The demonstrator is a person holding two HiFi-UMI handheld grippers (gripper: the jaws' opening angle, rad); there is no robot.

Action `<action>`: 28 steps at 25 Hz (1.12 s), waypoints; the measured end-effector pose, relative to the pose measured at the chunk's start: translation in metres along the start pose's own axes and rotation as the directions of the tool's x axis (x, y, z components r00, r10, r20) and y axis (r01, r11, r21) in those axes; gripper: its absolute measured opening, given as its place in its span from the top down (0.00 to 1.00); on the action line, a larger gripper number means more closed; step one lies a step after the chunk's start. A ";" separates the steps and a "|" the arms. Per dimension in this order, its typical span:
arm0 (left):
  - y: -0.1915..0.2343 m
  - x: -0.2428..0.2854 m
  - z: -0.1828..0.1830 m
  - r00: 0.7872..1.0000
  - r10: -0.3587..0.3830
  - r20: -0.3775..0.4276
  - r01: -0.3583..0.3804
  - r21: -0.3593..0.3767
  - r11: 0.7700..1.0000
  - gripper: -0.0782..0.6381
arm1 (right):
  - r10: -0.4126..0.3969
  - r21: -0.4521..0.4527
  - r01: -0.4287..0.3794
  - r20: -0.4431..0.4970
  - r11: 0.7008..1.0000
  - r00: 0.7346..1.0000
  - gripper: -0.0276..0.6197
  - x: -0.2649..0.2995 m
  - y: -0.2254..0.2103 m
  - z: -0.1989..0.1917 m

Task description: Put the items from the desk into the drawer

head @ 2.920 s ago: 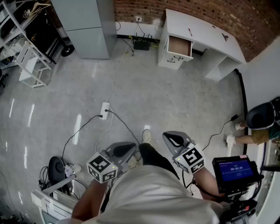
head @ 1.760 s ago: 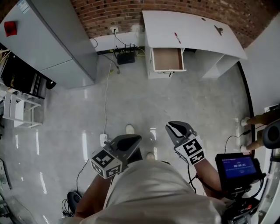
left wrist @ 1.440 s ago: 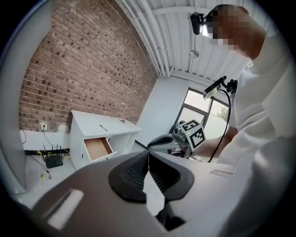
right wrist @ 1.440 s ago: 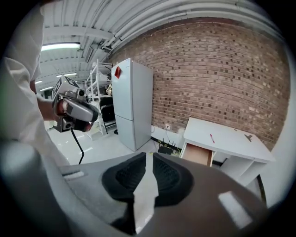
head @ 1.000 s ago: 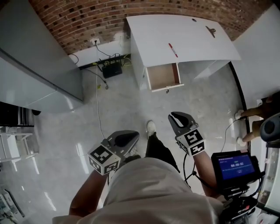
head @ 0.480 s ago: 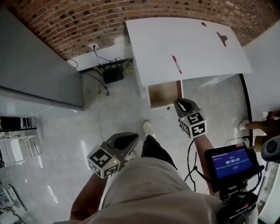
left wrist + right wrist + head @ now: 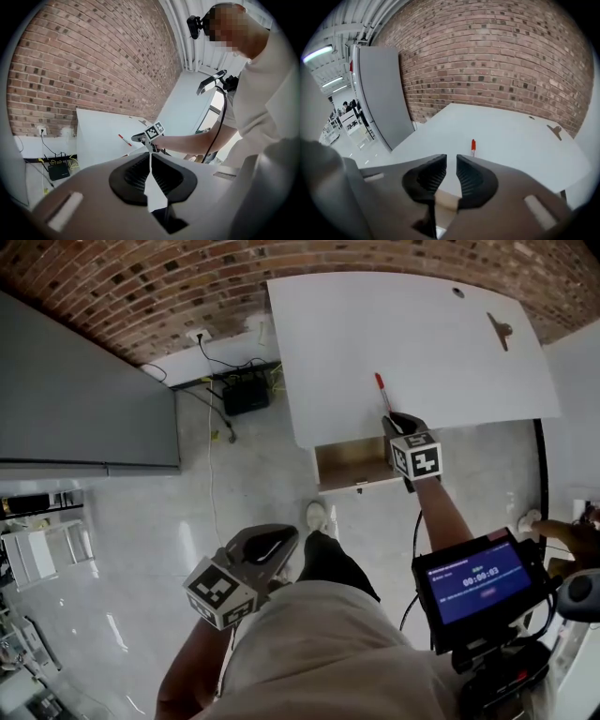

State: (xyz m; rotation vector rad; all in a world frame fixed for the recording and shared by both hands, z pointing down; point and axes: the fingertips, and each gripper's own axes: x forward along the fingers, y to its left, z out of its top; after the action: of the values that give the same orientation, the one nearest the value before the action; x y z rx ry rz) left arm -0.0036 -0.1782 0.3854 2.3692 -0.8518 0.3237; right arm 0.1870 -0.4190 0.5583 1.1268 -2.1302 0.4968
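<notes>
A red pen lies on the white desk near its front edge, also seen just ahead in the right gripper view as pen. A dark clip lies at the desk's far right. The wooden drawer stands pulled out under the desk front. My right gripper reaches over the drawer, its tips at the desk edge just short of the pen; its jaws stand a narrow gap apart, empty. My left gripper hangs low by my body, jaws together on nothing.
A brick wall backs the desk. A grey cabinet stands to the left. A black box with cables sits on the floor by the wall. A screen rides on my right forearm.
I have come up to the desk. My right gripper has stretched forward over the open drawer to the desk edge near the pen. The left gripper has stayed low.
</notes>
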 end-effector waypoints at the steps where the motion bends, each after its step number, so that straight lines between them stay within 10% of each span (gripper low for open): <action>1: 0.006 0.006 0.002 1.000 0.012 -0.002 -0.012 -0.007 1.000 0.86 | 0.000 0.007 0.000 -0.010 1.000 1.000 0.87 0.017 -0.009 0.000; 14: 0.008 0.024 0.003 0.997 0.066 -0.028 -0.068 -0.053 0.996 0.86 | -0.016 0.081 0.029 -0.155 0.996 0.988 0.83 0.091 -0.068 -0.019; 28: 0.005 0.025 0.003 0.998 0.027 -0.052 -0.030 -0.059 0.998 0.86 | -0.037 0.165 0.055 -0.115 0.985 0.993 0.89 0.074 -0.056 -0.018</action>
State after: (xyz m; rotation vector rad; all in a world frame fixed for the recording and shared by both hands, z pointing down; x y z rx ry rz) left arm 0.0127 -0.1953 0.3952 2.2860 -0.8610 0.3636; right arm 0.2102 -0.4821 0.6244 1.2089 -1.9906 0.7126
